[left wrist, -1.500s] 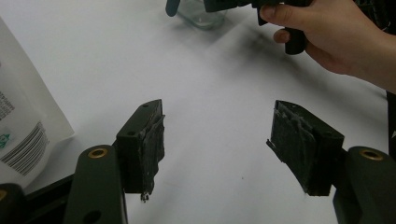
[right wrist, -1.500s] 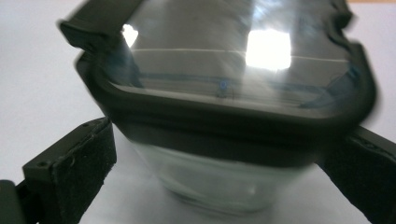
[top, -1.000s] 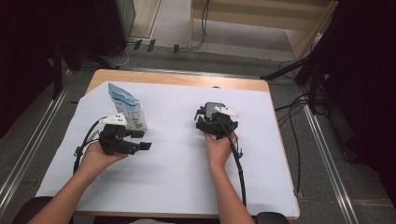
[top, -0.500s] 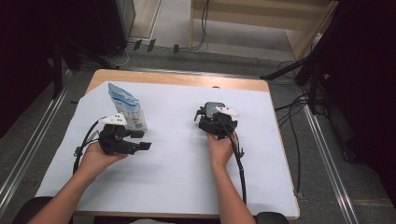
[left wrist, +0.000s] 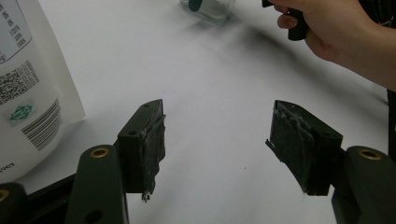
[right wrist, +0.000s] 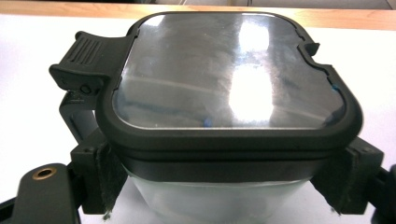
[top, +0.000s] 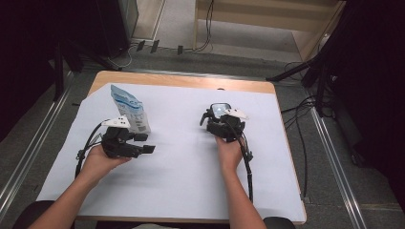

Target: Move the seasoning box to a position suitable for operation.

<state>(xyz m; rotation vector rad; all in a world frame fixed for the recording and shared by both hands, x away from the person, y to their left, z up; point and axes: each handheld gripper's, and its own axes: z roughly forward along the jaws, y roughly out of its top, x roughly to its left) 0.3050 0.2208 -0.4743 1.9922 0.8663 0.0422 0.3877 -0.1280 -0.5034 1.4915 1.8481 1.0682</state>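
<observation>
container: clear square jar [right wrist: 229, 140] with a black rimmed lid [right wrist: 229, 70], rounded corners, glossy see-through top, ribbed latch tab [right wrist: 88, 58] at one corner; sits on the counter [top: 191, 181] right of centre, toward the far edge
right gripper: right gripper [top: 223, 125] has its fingers [right wrist: 100, 179] closed against both sides of the jar just under the lid rim; pads touch the wall, jar still on the counter as far as I can tell
left gripper: left gripper [top: 128, 143] fingers [left wrist: 147, 144] wide apart, nothing between them, low over the counter just beside the pouch
pouch: white and blue stand-up pouch [top: 129, 109], upright at left, barcode and QR print [left wrist: 28, 102] on its back; thin film, likely soft and crinkly, contents cannot tell
handling, jar: looks rigid, smooth and slippery on the clear wall; probably light if empty, fill level cannot tell; under-rim hold seems best since the lid lip stops sliding; latch tab likely needs a second finger to pop
handling, pouch: would buckle if squeezed mid-body; top seam looks like the safer hold
counter: wood top with a white sheet over it, matte, flat
pads: worn black rubbery strips, frayed edges
</observation>
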